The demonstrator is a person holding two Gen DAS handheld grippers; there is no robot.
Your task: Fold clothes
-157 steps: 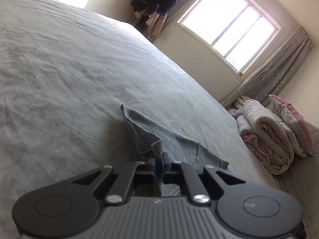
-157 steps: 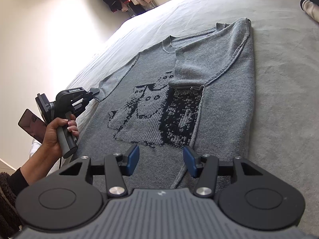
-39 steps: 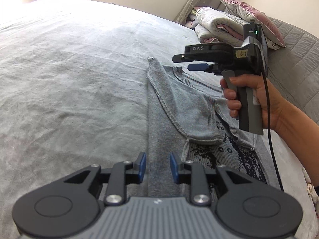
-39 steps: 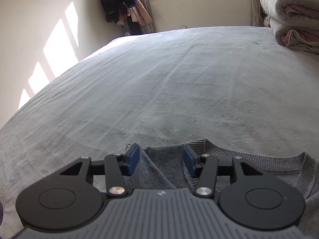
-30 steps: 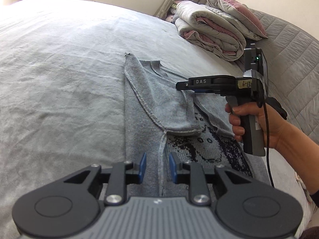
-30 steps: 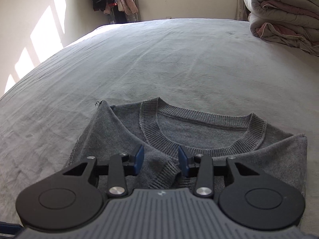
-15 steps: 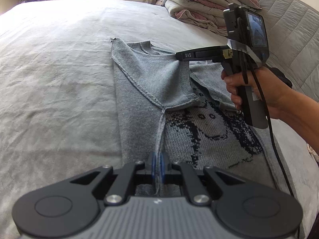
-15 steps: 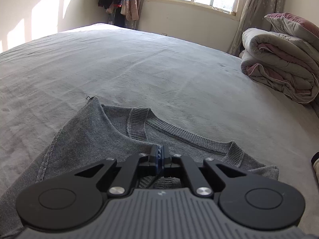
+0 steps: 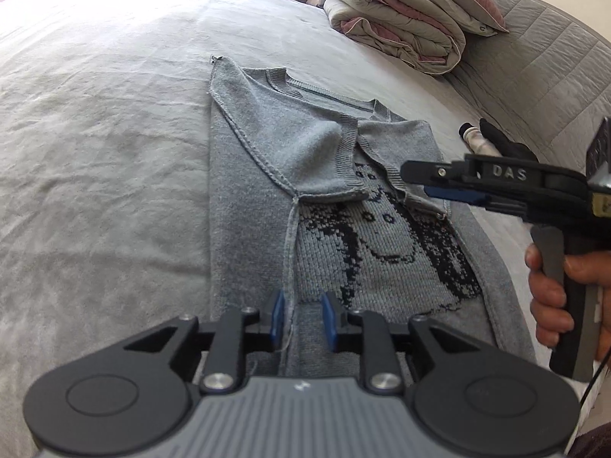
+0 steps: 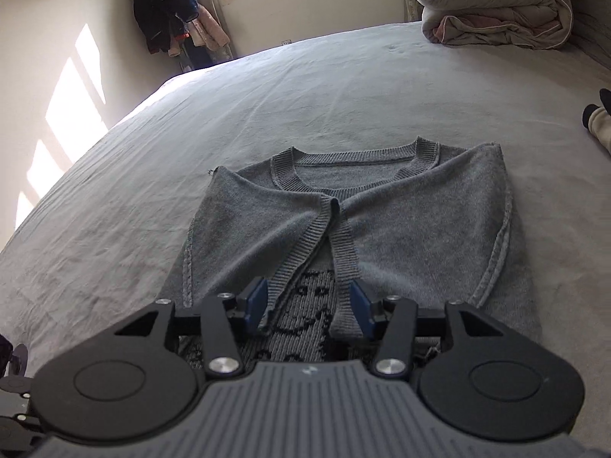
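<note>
A grey knit sweater (image 9: 267,160) with a black pattern lies flat on the grey bed (image 9: 95,152), both sleeves folded in across the chest. My left gripper (image 9: 302,320) hovers over the hem end; its jaws are opening, with the folded side seam running between the pads, untouched. In the right wrist view the sweater (image 10: 420,221) shows collar and the two ribbed cuffs meeting. My right gripper (image 10: 308,305) is opening just above those cuffs, gripping nothing. From the left wrist view the right gripper (image 9: 416,183) hangs over the sweater's right side, held by a hand (image 9: 550,286).
A folded duvet (image 9: 401,26) and pillow sit at the head of the bed beside a quilted grey cover (image 9: 553,57). A small black and white item (image 9: 492,139) lies right of the sweater. Clothes (image 10: 168,7) hang by the window; wide bare bed lies left.
Both grippers were shut half a second ago and now stand apart. The right gripper let go of the cuff and drew back from the collar. The left released the seam.
</note>
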